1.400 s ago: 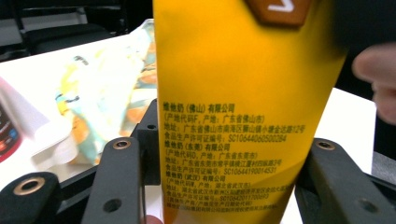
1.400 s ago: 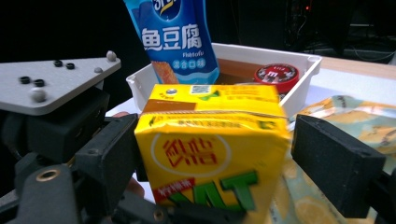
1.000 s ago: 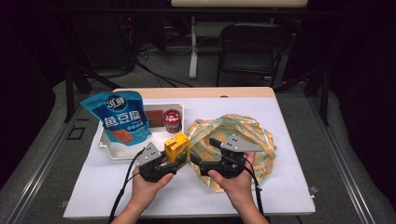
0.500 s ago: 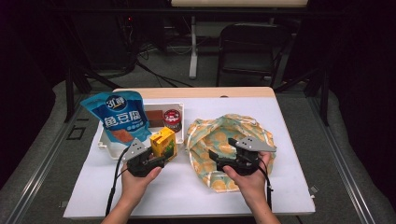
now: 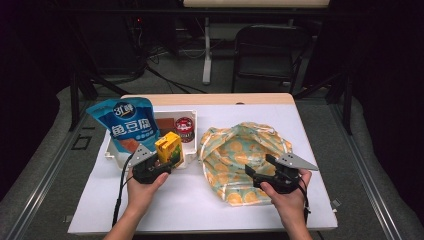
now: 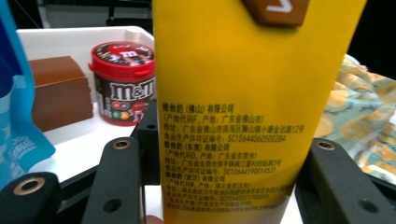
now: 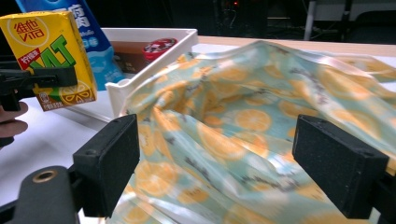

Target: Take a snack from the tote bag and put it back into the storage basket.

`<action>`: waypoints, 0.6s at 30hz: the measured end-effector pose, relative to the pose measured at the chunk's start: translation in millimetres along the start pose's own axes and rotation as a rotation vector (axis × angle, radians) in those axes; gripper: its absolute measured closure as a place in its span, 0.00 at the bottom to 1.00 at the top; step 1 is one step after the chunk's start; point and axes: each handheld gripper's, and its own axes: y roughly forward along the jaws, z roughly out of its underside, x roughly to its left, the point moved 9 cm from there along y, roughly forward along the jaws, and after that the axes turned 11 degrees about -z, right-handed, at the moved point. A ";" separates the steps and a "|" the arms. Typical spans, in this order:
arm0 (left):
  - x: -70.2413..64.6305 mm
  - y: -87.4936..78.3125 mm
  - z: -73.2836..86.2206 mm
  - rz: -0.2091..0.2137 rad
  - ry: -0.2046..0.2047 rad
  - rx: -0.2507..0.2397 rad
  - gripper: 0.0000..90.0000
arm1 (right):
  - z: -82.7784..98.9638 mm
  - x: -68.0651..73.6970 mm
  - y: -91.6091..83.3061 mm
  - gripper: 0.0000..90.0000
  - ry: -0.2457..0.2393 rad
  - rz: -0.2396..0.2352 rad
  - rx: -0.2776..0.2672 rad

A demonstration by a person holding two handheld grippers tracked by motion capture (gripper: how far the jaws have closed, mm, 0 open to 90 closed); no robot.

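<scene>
the left gripper [image 5: 161,164] has its fingers closed on the upright yellow lemon tea carton [image 5: 169,148], held at the white tray's [image 5: 194,134] near edge, left of centre in the high view. the right gripper [image 5: 257,172], fingers open and empty, hangs over the orange-print cloth bag [image 5: 235,145]. since the earlier frame the hands have drawn apart, the carton leaving the bag for the tray.

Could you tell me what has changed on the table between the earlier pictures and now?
The left gripper, shut on the yellow drink carton, carried it leftward from table centre to the white plastic tray's front edge. The right gripper, jaws open, moved rightward and nearer over the orange-patterned cloth bag. The blue snack pouch, red-lidded candy jar and brown box stayed put.
</scene>
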 end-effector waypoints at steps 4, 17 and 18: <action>5.4 8.7 4.3 -0.018 0.004 0.018 0.58 | 5.7 -9.1 -9.9 0.16 0.007 0.022 0.006; 22.4 41.6 14.1 -0.078 -0.019 0.078 0.58 | 7.6 -19.3 -11.7 0.16 0.031 0.043 0.000; 23.7 44.0 15.6 -0.086 -0.023 0.083 0.58 | 7.9 -19.4 -11.6 0.16 0.031 0.042 0.002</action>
